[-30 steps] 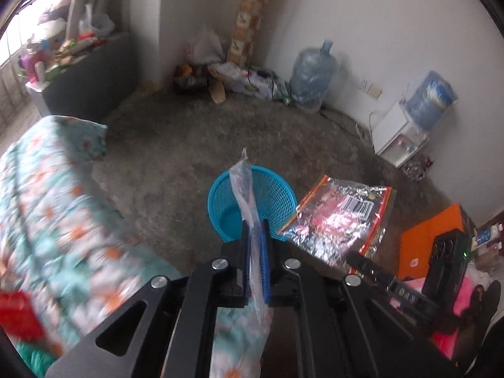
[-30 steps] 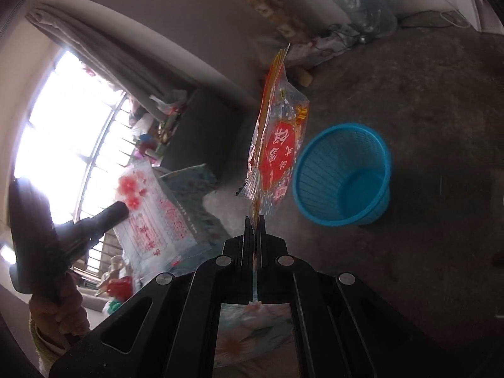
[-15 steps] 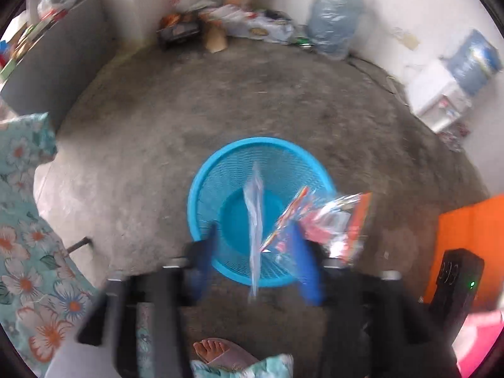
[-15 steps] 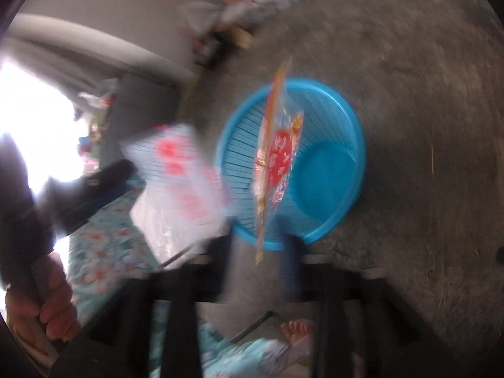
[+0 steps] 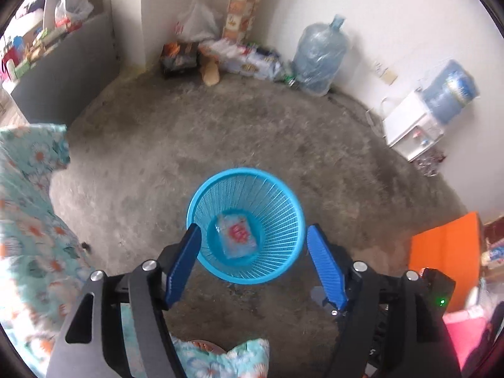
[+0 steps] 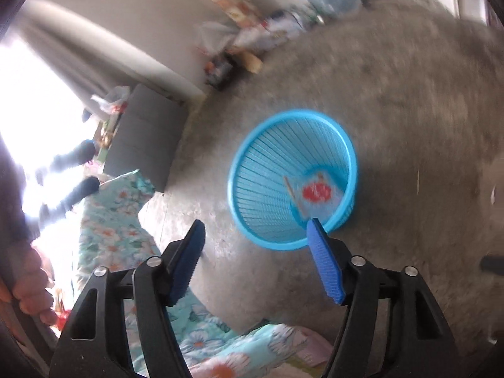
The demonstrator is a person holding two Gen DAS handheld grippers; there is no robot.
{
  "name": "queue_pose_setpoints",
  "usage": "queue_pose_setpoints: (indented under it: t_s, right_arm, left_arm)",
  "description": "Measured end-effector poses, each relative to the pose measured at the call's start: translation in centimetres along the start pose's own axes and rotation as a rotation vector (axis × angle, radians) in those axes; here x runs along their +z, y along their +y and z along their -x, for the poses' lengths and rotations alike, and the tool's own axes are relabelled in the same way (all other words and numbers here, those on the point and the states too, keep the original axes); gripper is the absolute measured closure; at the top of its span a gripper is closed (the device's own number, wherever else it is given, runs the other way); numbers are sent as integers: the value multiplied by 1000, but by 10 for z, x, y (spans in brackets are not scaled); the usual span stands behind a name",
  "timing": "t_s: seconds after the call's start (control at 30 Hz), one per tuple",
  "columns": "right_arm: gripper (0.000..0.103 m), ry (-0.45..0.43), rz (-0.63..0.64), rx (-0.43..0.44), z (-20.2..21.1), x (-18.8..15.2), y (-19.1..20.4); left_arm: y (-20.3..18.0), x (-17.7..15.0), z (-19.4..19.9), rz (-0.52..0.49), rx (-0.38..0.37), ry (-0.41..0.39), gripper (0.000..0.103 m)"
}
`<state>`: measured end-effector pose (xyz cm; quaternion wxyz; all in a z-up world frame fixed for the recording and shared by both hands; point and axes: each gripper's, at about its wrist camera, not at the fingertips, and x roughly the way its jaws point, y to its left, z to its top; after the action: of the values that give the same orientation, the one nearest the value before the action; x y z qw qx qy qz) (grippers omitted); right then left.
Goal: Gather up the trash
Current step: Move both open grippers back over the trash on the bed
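No writing is coming through clearly anywhere. The clear wrapper lying in the blue basket is showing a red printed mark, but blur is leaving its characters unreadable.

Left wrist view looks steeply down onto blue basket, fairly near. Right wrist view tilts leftward (window glare), slightly farther. Shared: basket, concrete floor, corner clutter.
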<state>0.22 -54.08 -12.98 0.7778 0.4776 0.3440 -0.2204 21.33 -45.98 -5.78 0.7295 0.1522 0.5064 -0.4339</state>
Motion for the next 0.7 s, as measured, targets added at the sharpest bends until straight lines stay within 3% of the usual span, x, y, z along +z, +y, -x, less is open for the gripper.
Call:
queue_pose_setpoints:
  t_s: [0.2, 0.3, 0.43, 0.5, 0.7]
  right_arm:
    - [21, -123, 171, 10, 56, -15, 60]
    - [13, -166, 268, 10, 83, -26, 89]
    - [8, -190, 387, 1, 106, -45, 123]
    - [8, -189, 436, -15, 110, -53, 137]
    - [8, -221, 604, -155, 119, -94, 188]
  left_arm:
    - [7, -17, 113, -15, -1, -125, 34]
    - [22, -37, 162, 10, -13, -173, 18]
    - [47, -80, 229, 46, 15, -248, 15]
    - [62, -106, 257, 83, 42, -276, 5]
    - [119, -192, 325, 266, 93, -363, 5]
